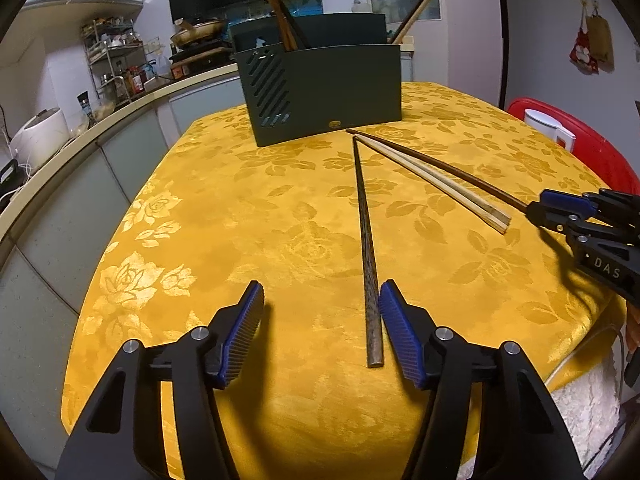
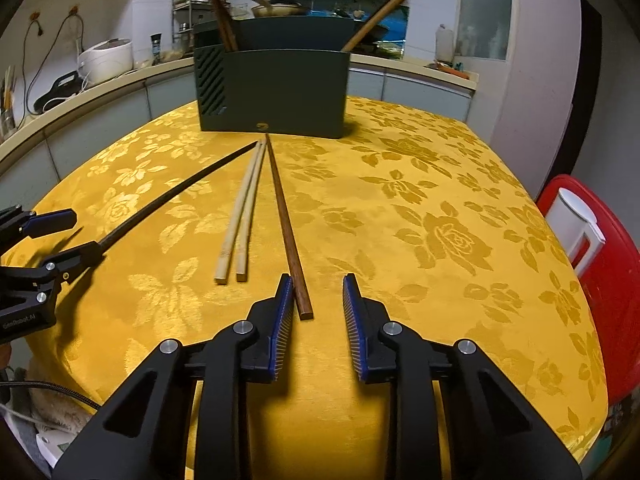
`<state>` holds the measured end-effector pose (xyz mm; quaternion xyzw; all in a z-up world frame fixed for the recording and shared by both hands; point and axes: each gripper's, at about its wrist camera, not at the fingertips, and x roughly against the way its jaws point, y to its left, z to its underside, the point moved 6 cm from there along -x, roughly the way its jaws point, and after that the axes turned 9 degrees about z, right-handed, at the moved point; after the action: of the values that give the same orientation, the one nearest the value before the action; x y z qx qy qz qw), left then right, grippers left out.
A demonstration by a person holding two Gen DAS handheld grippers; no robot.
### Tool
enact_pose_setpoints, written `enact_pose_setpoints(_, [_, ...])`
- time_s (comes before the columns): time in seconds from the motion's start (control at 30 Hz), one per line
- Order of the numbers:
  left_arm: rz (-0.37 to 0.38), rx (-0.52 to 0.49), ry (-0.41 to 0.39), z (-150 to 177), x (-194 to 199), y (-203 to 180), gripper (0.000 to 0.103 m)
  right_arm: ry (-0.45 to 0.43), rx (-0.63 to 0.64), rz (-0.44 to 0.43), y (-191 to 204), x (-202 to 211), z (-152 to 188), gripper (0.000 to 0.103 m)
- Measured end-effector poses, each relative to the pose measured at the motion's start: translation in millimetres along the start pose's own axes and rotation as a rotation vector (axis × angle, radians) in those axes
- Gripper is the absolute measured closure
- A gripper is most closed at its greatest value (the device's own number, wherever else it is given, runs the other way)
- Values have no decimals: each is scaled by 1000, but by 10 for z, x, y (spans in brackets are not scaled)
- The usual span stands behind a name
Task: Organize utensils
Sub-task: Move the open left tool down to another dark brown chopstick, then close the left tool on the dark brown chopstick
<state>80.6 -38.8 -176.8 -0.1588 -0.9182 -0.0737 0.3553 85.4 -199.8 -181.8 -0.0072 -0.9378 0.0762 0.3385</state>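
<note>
A dark green utensil holder (image 1: 332,88) (image 2: 280,88) stands at the far side of the yellow floral tablecloth (image 1: 224,208), with several chopsticks leaning in it. In front of it lie a black chopstick (image 1: 366,248) (image 2: 180,192), a pale bamboo pair (image 1: 436,184) (image 2: 244,208) and a brown chopstick (image 1: 440,164) (image 2: 286,216). My left gripper (image 1: 322,308) (image 2: 86,234) is open around the black chopstick's near end, which lies against the right pad. My right gripper (image 2: 318,286) (image 1: 538,210) is open around the brown chopstick's near end, which rests beside the left pad.
A red stool (image 1: 592,148) (image 2: 608,248) with a white jug (image 2: 576,220) stands off the table's right side. A kitchen counter (image 1: 80,128) with a rice cooker and a rack curves along the left and back. The table's near edge drops off just below both grippers.
</note>
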Motion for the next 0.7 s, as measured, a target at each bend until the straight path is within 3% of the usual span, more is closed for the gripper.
enact_pose_setpoints(0.33, [22,-31,-12,4,-1,-55,79,7,-33,-53,-12,-5,15,88])
enact_pose_setpoints(0.7, [64,-19,-11,17,6,-86,94,3,-40,-97,-2,-5,11,90])
